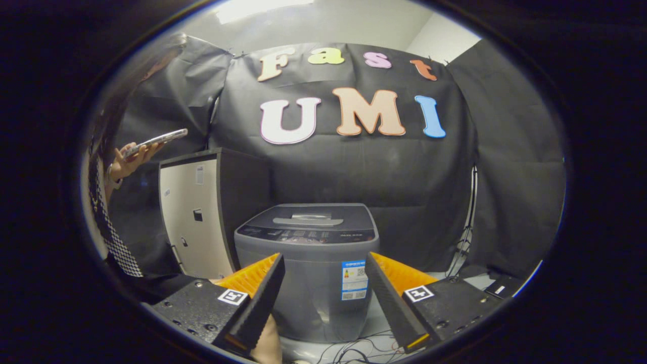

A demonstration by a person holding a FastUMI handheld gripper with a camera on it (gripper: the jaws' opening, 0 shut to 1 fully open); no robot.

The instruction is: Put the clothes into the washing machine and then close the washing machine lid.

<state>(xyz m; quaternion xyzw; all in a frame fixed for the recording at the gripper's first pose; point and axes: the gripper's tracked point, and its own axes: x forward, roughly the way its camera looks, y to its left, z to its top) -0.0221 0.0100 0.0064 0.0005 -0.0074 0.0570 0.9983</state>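
Nothing legible here. The washing machine (307, 263) carries a sticker (354, 279) on its front wall — print and square codes too small to read — and faint marks along its control panel (307, 235). The gripper (323, 298), fingers spread apart, bears two square coded tags.

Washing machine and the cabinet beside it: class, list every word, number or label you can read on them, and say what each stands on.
None can be read.
Sticker on the washing machine front: print too small.
Control panel on its top: markings blurred.
Small stickers on the cabinet door: too small.
The gripper, open, points at the machine, which stands beyond its fingers.
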